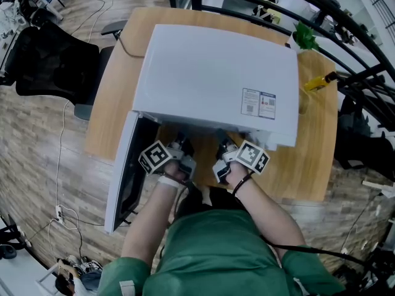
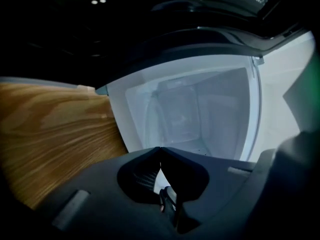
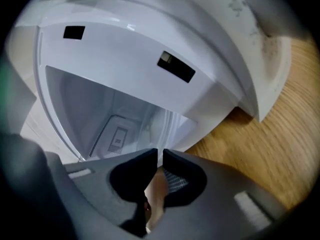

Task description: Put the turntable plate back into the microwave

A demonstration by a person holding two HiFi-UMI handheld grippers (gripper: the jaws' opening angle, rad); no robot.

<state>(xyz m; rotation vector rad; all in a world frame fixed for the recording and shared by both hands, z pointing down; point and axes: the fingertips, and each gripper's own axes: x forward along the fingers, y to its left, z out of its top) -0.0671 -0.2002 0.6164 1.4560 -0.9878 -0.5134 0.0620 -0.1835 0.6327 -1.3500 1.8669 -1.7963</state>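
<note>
1. Jaws on left gripper (image 2: 160, 150) are sitting fully together with the tips meeting and nothing clamped.
2. On right gripper (image 3: 162, 155) they are closed down to a thin slit at the tips. A pale streak is showing behind the slit, too blurred to name, and I'm not seeing a rim pinched there.
3. Both are hovering side by side just in front of the open cavity (image 2: 200, 114) of the microwave (image 1: 210, 73) and pointing in. The door (image 1: 123, 165) is hanging open on the left, and the latch slots (image 3: 175, 66) are facing the right gripper.
4. No turntable plate is showing in any view, neither in a gripper nor on the bare worktop (image 1: 108, 116) beside the microwave. If it's clear glass it could be lying on the cavity floor unseen, but I can't tell.
5. Handling, my read: I'm expecting glass, so heavy for its size, rigid and slick under the pads. It's likely chipping or cracking if it knocks the front frame.
6. Grip, my call: I'm taking it by the rim at two opposite points, one gripper per side. I'm setting the pads well over the lip and keeping it level. A one-sided pinch is risking swing and slip.
7. Seating: I'm lowering it centred on the cavity floor and letting go only once it's lying flat.
</note>
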